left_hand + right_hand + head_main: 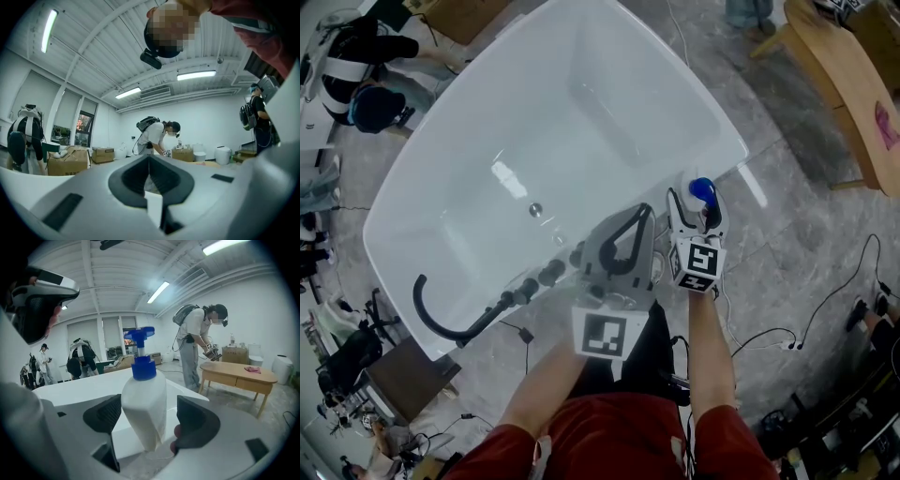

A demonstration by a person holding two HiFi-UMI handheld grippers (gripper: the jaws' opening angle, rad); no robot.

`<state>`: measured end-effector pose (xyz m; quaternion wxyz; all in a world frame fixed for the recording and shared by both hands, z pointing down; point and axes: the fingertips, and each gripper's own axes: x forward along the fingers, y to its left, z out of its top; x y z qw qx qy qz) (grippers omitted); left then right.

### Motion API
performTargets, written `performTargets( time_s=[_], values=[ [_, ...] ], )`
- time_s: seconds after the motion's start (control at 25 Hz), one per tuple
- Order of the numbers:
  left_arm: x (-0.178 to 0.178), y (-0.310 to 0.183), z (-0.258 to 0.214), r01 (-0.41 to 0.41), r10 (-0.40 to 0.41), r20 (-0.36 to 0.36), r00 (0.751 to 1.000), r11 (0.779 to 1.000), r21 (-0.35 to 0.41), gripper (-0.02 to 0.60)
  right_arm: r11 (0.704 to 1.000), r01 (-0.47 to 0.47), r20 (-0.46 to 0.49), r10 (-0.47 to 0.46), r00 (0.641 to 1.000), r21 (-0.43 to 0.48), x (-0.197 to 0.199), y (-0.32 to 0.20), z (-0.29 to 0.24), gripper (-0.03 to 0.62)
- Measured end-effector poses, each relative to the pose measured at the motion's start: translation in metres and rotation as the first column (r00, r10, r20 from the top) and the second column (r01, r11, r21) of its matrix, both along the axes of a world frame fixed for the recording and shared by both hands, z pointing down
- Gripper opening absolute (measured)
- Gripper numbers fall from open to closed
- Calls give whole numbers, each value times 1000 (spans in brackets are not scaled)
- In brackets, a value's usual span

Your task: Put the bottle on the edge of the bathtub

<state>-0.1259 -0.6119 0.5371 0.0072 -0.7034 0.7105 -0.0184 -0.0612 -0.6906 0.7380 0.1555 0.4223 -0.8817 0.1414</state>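
Filling most of the head view, a white bathtub [398, 202] stands on a grey, marble-patterned floor [797, 272]. Beyond the bathtub's left end, people [370, 66] bend over gear in a cluttered workroom. A black hose [441, 323] curls at the bathtub's near left rim. Over the bathtub's near rim, the left gripper [639, 217] hovers with its jaws pressed together on nothing. At the bathtub's right corner the right gripper [696, 208] has its jaws spread. The white bottle [701, 190] with a blue pump stands upright between them, unsqueezed. Its base seems to rest on the rim, though that spot is partly hidden. A wooden table [839, 75] stands beyond the bathtub's right side.
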Motion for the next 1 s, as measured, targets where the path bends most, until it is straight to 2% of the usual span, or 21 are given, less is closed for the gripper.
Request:
performTargets(
  time_s=[0.36,0.6,0.92,1.0],
  values=[
    [-2,17,-37,-30,30,-2,1000,998,56,18,998,-43,1,43,999,50,12,21,-43,365],
    [10,40,-64,-67,66,12,998,994,88,18,992,-80,18,78,997,100,30,49,-86,365],
    [21,83,-92,-120,118,33,992,989,86,18,964,-147,88,131,987,220,52,100,-178,365],
    [24,96,-102,-126,126,5,992,986,105,18,953,-155,99,133,986,259,56,119,-204,365]
  ],
)
